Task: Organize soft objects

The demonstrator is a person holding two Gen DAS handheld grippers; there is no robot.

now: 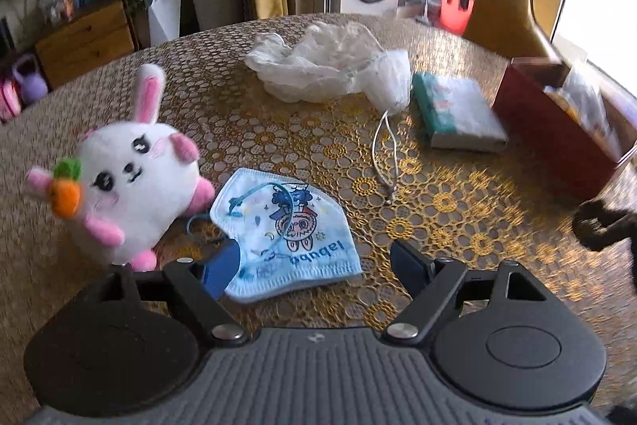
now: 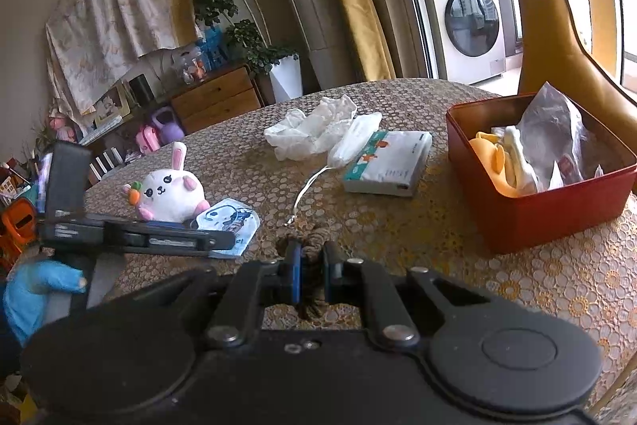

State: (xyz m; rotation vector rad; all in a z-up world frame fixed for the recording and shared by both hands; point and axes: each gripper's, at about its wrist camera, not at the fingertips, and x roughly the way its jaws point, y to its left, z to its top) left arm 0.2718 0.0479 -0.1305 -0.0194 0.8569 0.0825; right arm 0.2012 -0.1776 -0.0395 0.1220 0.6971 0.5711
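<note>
Tongs first: the left gripper (image 1: 314,267) is spread wide over the round table with the gold lace-pattern cloth (image 1: 458,202), nothing pinched between its blue-padded fingers (image 1: 221,271). A light blue child's face mask printed with a cartoon figure (image 1: 284,234) is seen lying flat on the cloth, its near edge partly overlapped by the left finger in the left wrist view; whether they actually touch can't be told. Just beside the mask, a white plush bunny with pink ears and an orange carrot (image 1: 135,178) is sat on the table.

The right gripper (image 2: 312,269) is pressed nearly together and is pinching a dark brown braided cord or tie (image 2: 312,245), which is bunched up between the pads and hangs down below them.

Further back a crumpled white thin cloth or plastic bag (image 2: 314,128), a white cord (image 2: 308,190) and a white-and-teal pack of tissues (image 2: 388,162) are laid out, all near each other. To the right, a red rectangular box (image 2: 537,218) is parked on the table with yellow and white soft items and a grey wrapper already inside
</note>
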